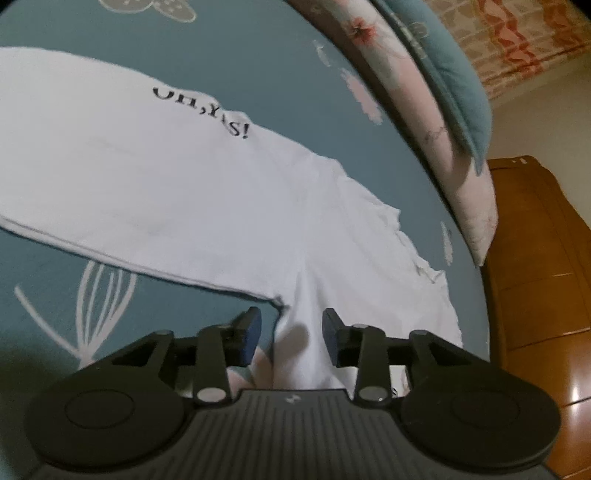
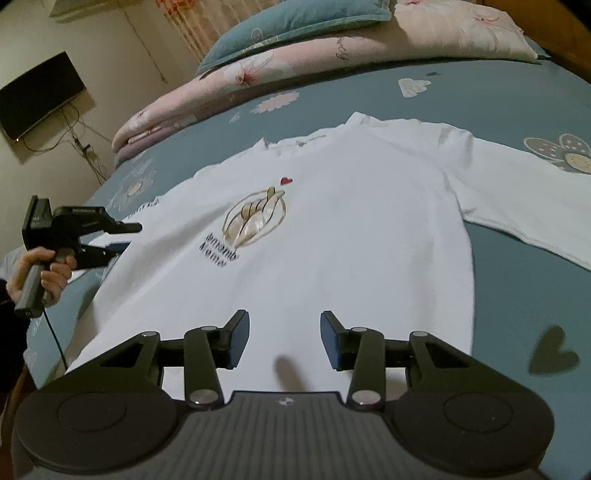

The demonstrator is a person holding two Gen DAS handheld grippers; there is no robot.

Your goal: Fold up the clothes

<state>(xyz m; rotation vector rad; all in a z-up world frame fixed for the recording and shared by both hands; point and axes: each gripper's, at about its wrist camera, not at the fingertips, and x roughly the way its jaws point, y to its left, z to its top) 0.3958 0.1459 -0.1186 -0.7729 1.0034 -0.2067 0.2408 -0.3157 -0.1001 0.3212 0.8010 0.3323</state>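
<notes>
A white long-sleeved shirt (image 2: 332, 229) with a gold print and a red heart lies flat, front up, on the teal bedsheet (image 2: 517, 295). Its right sleeve (image 2: 524, 199) stretches out to the right. In the left wrist view the shirt (image 1: 184, 192) shows a sleeve with black lettering lying across it. My left gripper (image 1: 291, 332) is open, low over the shirt's left side near the armpit; it also shows in the right wrist view (image 2: 125, 240), held by a hand. My right gripper (image 2: 284, 339) is open and empty above the shirt's hem.
A folded pink floral quilt (image 2: 295, 74) and a teal pillow (image 2: 295, 22) lie along the far side of the bed. A wall-mounted TV (image 2: 37, 96) with hanging cables is on the left. A wooden bed frame (image 1: 535, 258) and wooden floor lie beyond the bed's edge.
</notes>
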